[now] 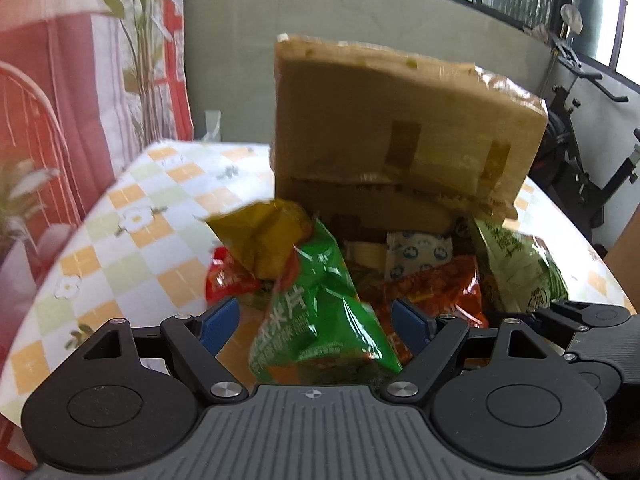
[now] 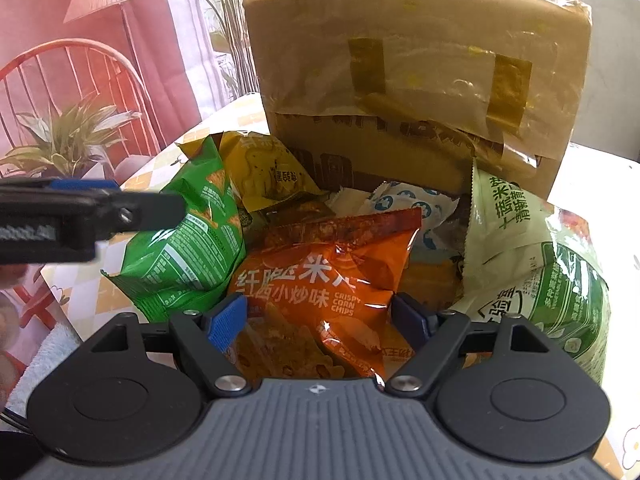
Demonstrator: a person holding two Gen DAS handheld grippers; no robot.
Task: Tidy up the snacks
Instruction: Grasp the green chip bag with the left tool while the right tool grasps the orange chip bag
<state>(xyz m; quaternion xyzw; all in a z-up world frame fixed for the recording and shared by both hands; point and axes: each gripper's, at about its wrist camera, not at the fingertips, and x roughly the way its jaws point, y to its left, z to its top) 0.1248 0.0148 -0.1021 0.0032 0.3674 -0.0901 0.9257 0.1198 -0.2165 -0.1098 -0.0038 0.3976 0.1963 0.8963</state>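
A pile of snack bags lies on the checked tablecloth (image 1: 140, 240) in front of a taped cardboard box (image 1: 400, 128) (image 2: 420, 60). A green chip bag (image 1: 320, 308) (image 2: 188, 248) sits between the fingers of my left gripper (image 1: 316, 320), with small gaps at both blue pads, so it stands open. My right gripper (image 2: 318, 316) is shut on an orange corn chip bag (image 2: 328, 280), with both pads against its sides. The left gripper (image 2: 176, 208) shows side-on beside the green bag in the right wrist view.
A yellow bag (image 2: 264, 172), a white packet with blue dots (image 2: 408, 204) and a large white-and-green bag (image 2: 532, 272) crowd around the box. A red packet (image 1: 228, 280) lies at the left. An exercise bike (image 1: 576, 152) stands beyond the table's right edge.
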